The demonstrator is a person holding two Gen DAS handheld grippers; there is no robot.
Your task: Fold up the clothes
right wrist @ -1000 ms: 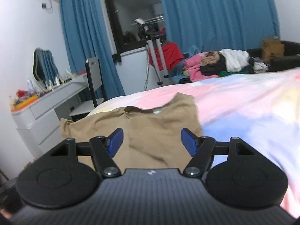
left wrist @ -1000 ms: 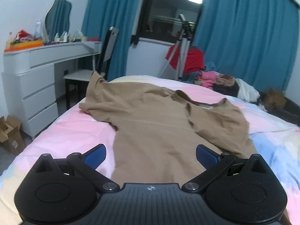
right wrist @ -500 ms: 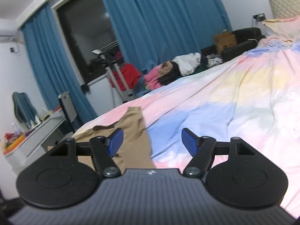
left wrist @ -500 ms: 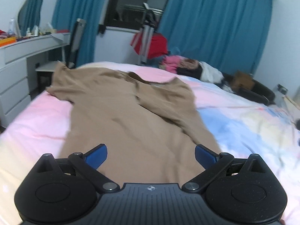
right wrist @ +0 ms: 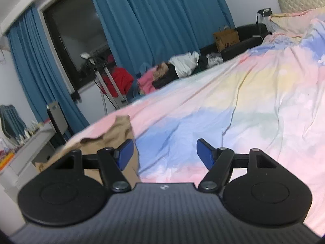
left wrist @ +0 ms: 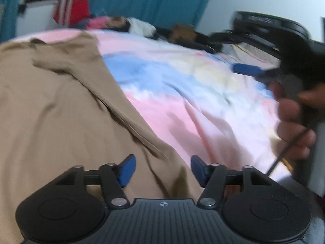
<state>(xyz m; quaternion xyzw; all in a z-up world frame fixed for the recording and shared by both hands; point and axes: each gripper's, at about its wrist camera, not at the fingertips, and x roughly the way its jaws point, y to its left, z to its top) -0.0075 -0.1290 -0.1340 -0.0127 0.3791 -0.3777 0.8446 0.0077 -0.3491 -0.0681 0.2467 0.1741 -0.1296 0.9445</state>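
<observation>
- The left gripper (left wrist: pixel 161 169) hangs low over the near right edge of the tan shirt (left wrist: pixel 61 109); its 2 blue pads are partway apart and closing, with a fold of the shirt's hem lying in the gap between them. The pads are not pressing on the cloth.
- The right gripper (right wrist: pixel 165 152) has its jaws spread wide and holds nothing; the pastel bedsheet (right wrist: pixel 233 105) shows between the pads, and its left pad sits in front of the shirt's edge (right wrist: pixel 121 128). Whether it touches the cloth cannot be told.
- In the left wrist view the right gripper (left wrist: pixel 249 70) appears at the far right, blurred, gripped by the person's hand (left wrist: pixel 292 122).
- The shirt lies spread flat on the left part of the bed (left wrist: pixel 193 93). Its long axis runs from the hem near the left gripper away toward the curtains (right wrist: pixel 162 20), with the collar end farthest off.
- A fold runs diagonally along the shirt's right side.
- A pile of clothes (right wrist: pixel 174 69) lies beyond the bed's far edge.
</observation>
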